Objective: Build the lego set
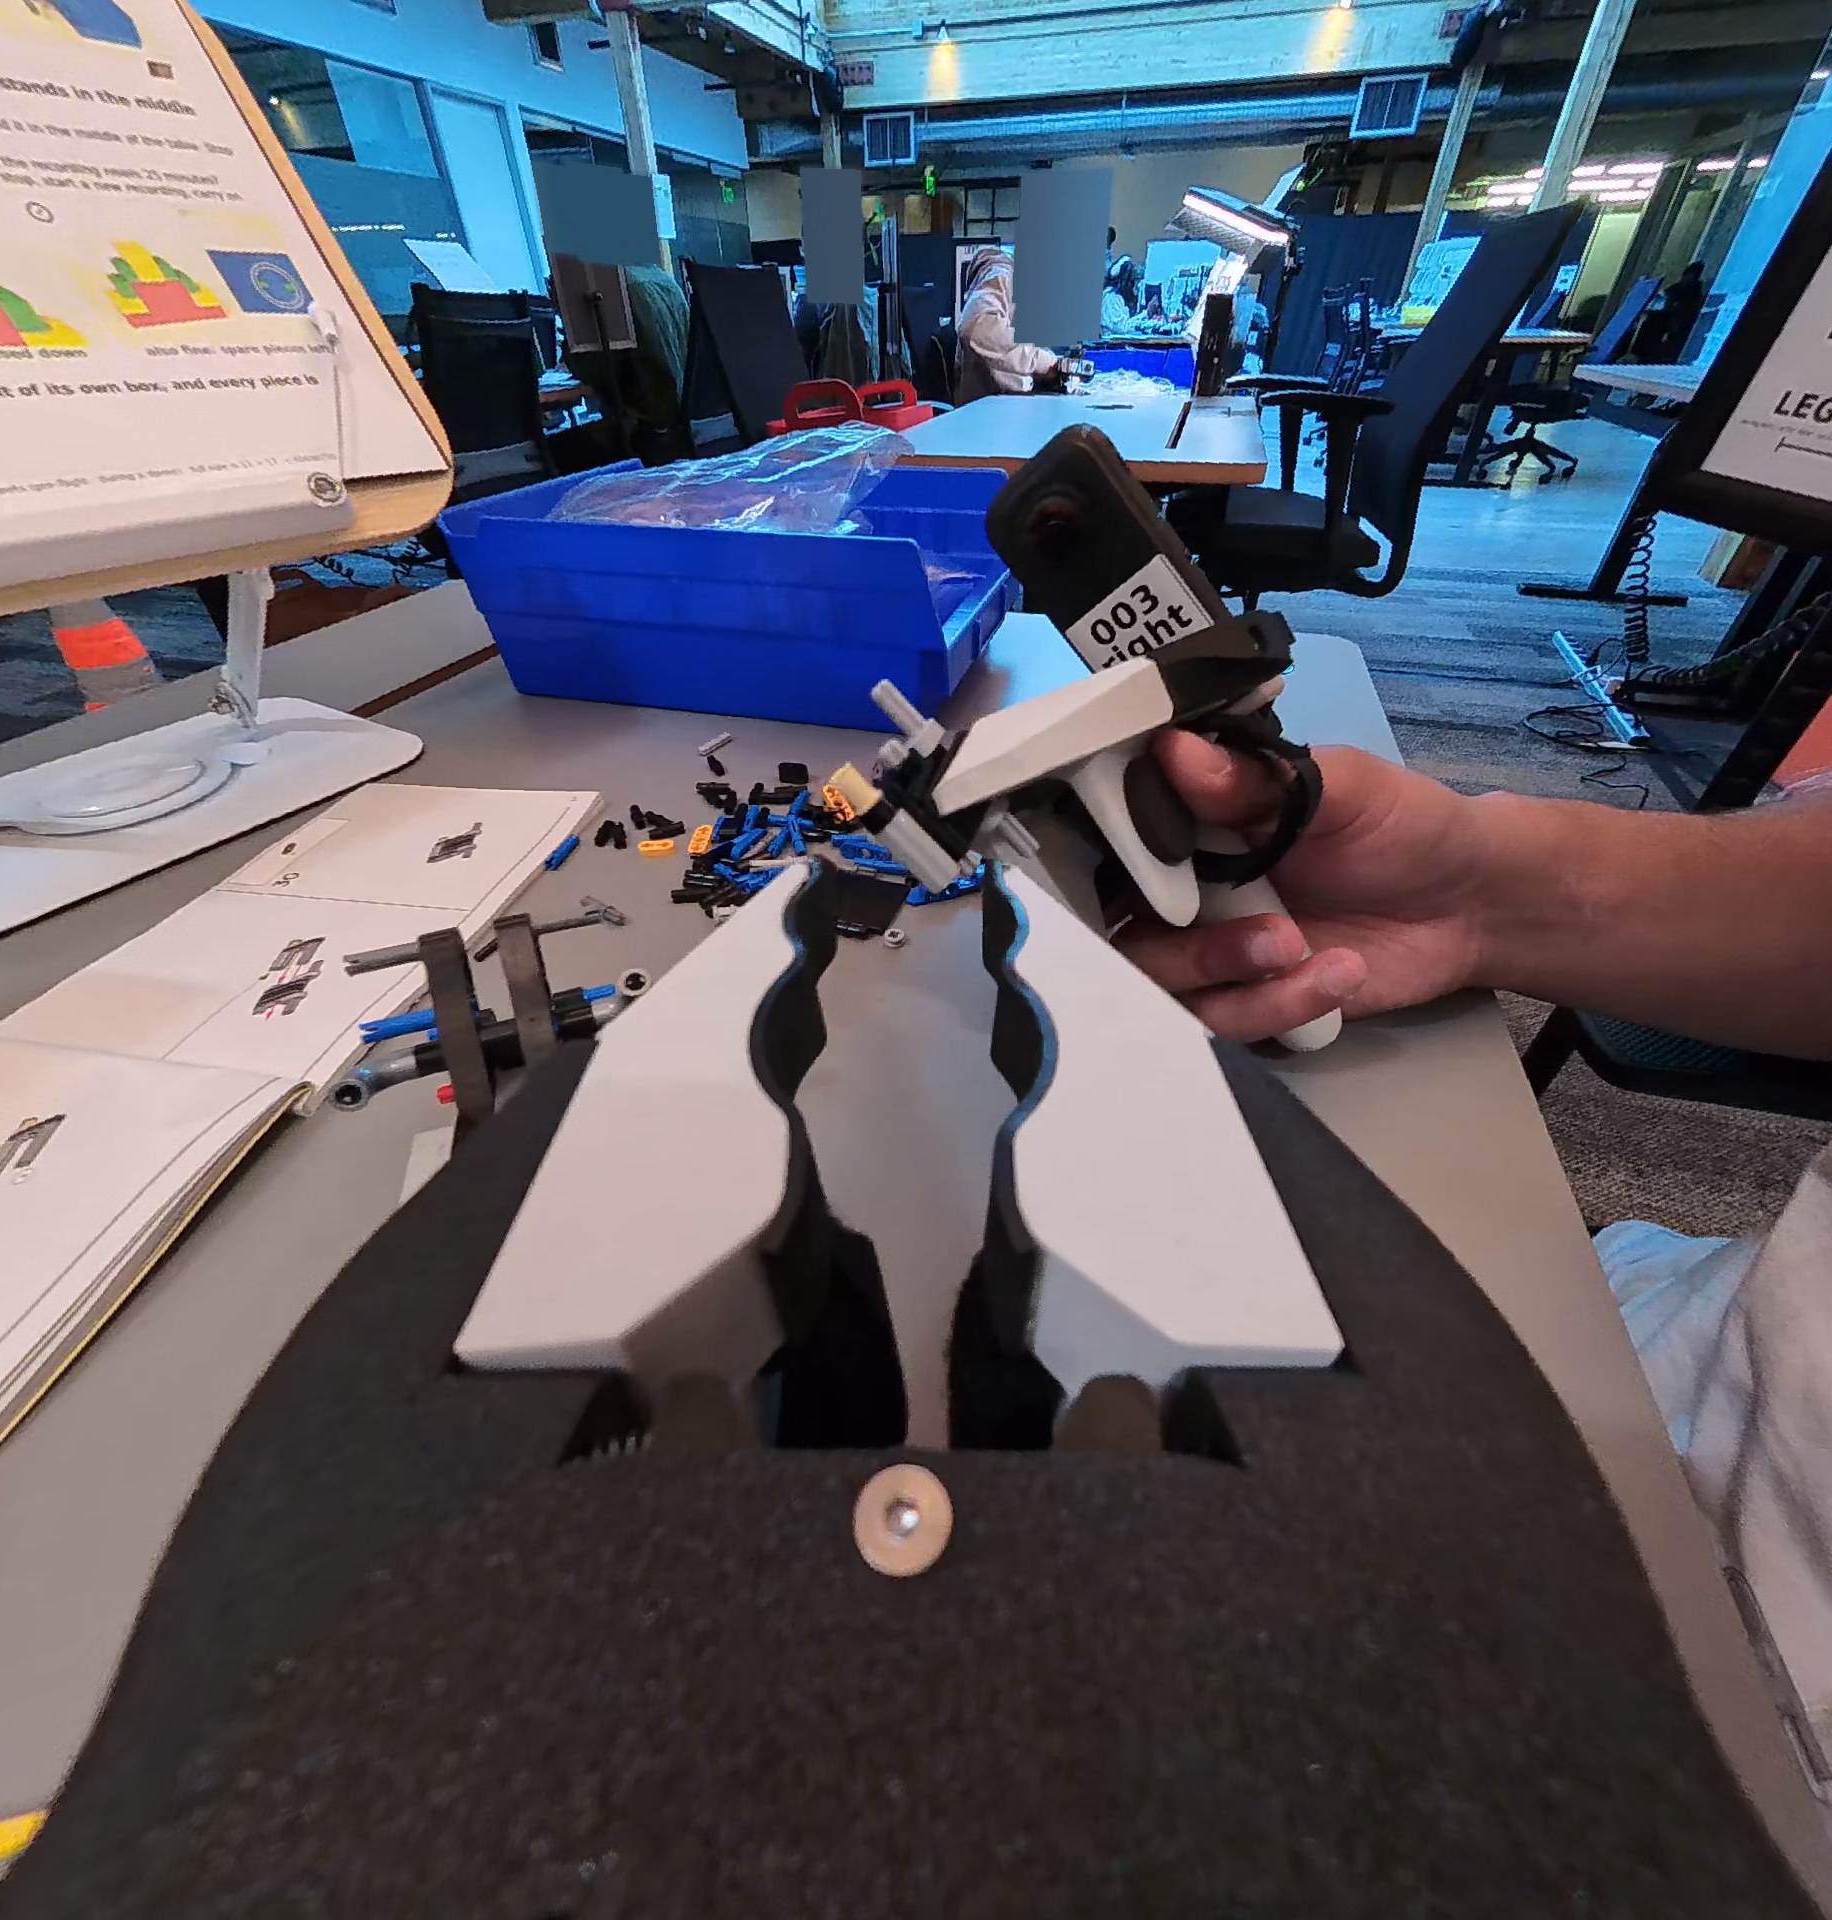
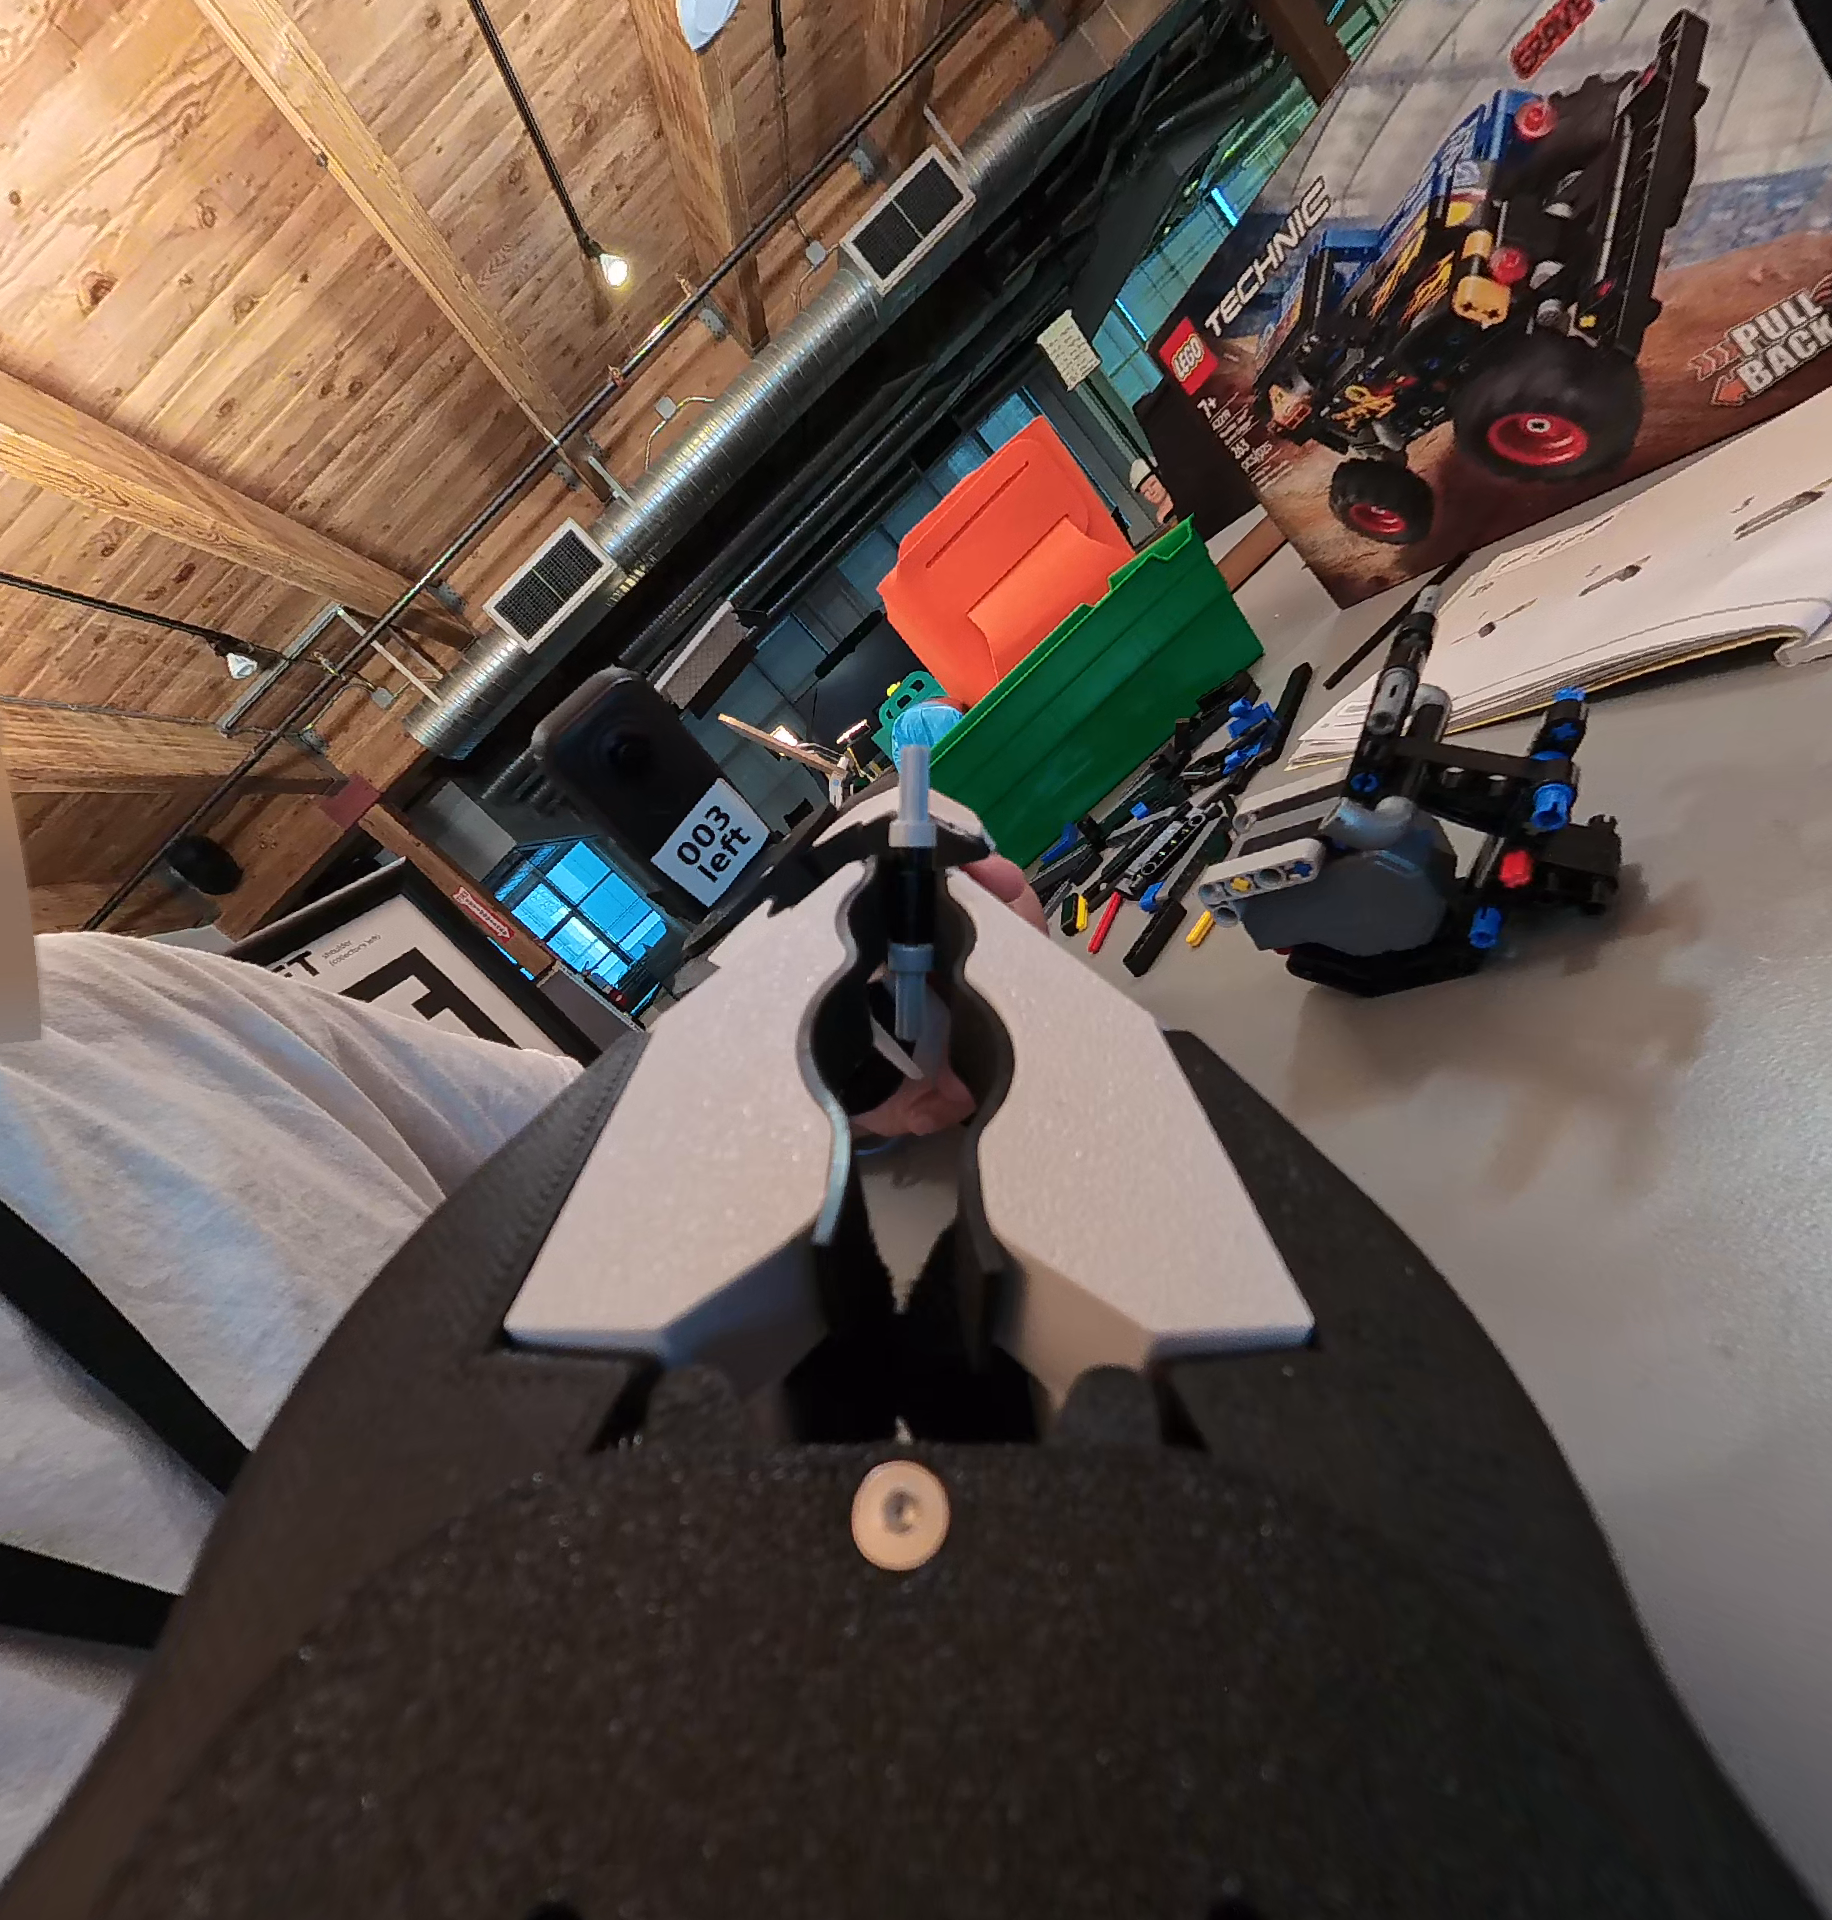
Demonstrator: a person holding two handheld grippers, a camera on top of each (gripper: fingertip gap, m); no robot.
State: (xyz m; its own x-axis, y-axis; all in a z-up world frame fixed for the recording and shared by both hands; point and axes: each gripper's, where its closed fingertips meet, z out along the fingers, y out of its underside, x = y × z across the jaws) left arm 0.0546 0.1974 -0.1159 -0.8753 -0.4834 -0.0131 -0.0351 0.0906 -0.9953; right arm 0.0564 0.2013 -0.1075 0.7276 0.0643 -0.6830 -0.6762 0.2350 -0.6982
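Observation:
My right gripper (image 2: 912, 868) is shut on a small Lego sub-assembly (image 2: 912, 883), a grey axle through a black connector. In the left wrist view the right gripper (image 1: 941, 795) is held in a hand above the table, and the sub-assembly (image 1: 917, 836), with a tan end piece, sticks out to the left. My left gripper (image 1: 896, 894) is open and empty, just below and in front of it. The partly built model (image 2: 1411, 873), a grey motor block in a black frame, lies on the table; it also shows in the left wrist view (image 1: 486, 1029).
A pile of loose black, blue and orange pieces (image 1: 756, 831) lies ahead of the left gripper. An open instruction booklet (image 1: 268, 935) lies left. A blue bin (image 1: 725, 613) stands behind. A green bin (image 2: 1088, 696) and the set's box (image 2: 1514, 312) show in the right wrist view. Less than 4 cm separates the two grippers' tips.

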